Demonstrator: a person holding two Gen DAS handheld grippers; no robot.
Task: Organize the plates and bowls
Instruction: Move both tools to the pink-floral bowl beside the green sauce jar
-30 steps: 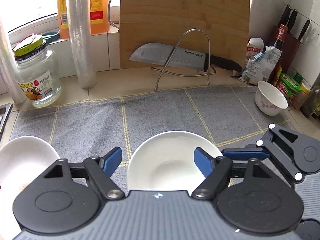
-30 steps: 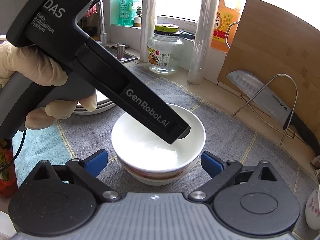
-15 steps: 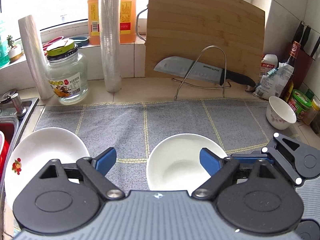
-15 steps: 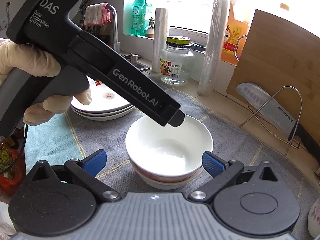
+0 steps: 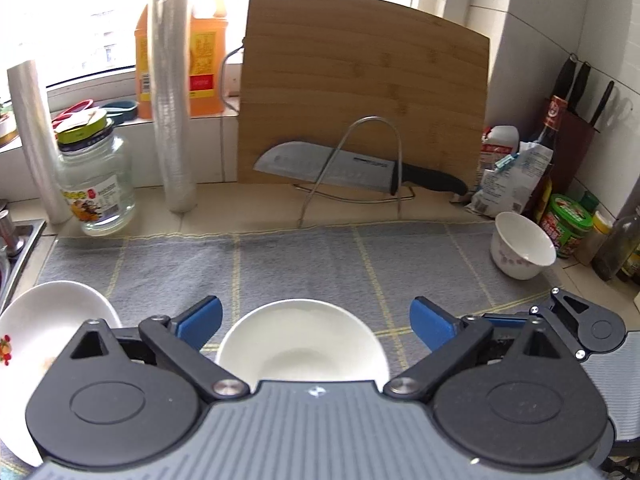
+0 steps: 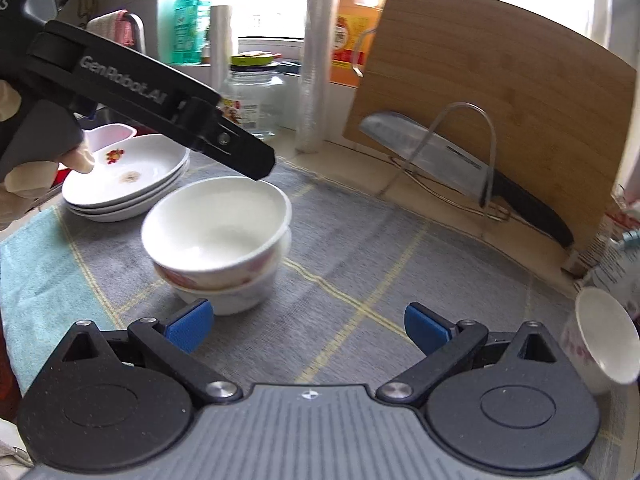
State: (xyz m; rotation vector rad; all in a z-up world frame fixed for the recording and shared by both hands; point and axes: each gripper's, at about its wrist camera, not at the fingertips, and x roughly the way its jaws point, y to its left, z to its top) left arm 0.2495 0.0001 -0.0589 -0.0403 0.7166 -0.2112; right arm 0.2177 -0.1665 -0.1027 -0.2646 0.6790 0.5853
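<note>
Two stacked white bowls (image 6: 218, 232) sit on the grey mat (image 6: 360, 256); the top bowl also shows in the left wrist view (image 5: 302, 346). A stack of white plates (image 6: 128, 178) lies at the mat's left end, and its top plate also shows in the left wrist view (image 5: 38, 328). A small white bowl (image 5: 522, 246) stands at the right, also in the right wrist view (image 6: 602, 338). My left gripper (image 5: 316, 318) is open and empty, above the stacked bowls. My right gripper (image 6: 306, 326) is open and empty, to the right of them.
A knife (image 5: 352, 168) rests on a wire rack before a wooden cutting board (image 5: 360, 92). A glass jar (image 5: 94, 178), wrap rolls (image 5: 170, 96) and an oil bottle stand at the back. Sauce bottles and jars (image 5: 566, 220) crowd the right corner. A sink edge (image 5: 20, 248) is at the left.
Both grippers have pulled back from the stacked bowls. The right gripper has swung to the right, so the bowls now sit to its left and the small bowl shows at right.
</note>
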